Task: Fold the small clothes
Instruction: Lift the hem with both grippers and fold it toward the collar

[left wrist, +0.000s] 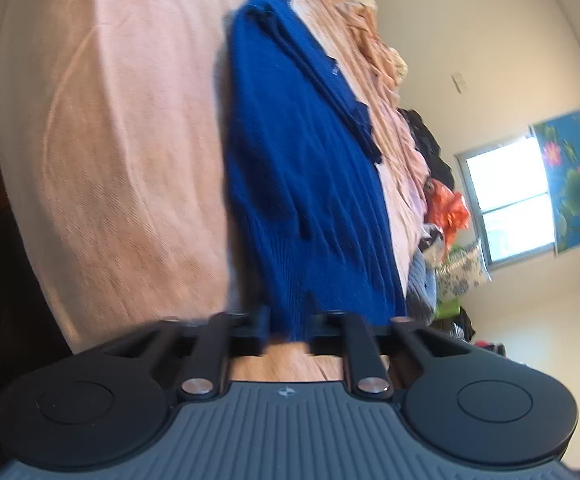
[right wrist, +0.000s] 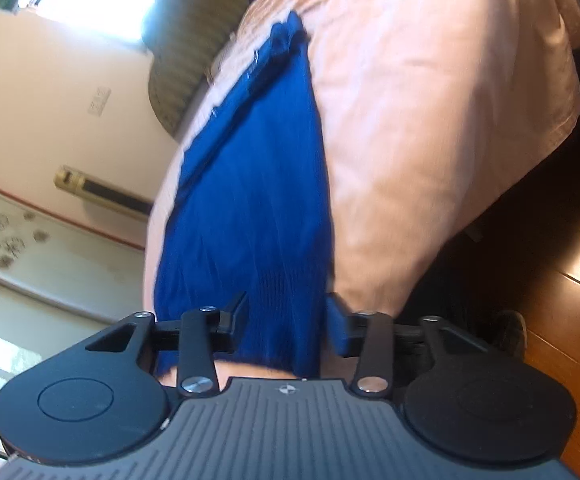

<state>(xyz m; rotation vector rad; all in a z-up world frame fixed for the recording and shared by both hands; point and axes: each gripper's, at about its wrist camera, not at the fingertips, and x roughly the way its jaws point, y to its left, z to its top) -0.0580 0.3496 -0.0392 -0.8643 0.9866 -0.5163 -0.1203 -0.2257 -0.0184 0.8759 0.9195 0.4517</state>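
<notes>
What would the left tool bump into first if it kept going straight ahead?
The blue sweater. The left tool already has its hem between its fingers, so it would just push further along the knit lying on the pink bedspread. Beyond that, depth is unclear.

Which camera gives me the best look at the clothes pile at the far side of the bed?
The left wrist view: the pile runs along the bed's far edge toward the window, past the blue sweater. The right wrist view shows only sweater, bed, wall and floor, not the pile.
</notes>
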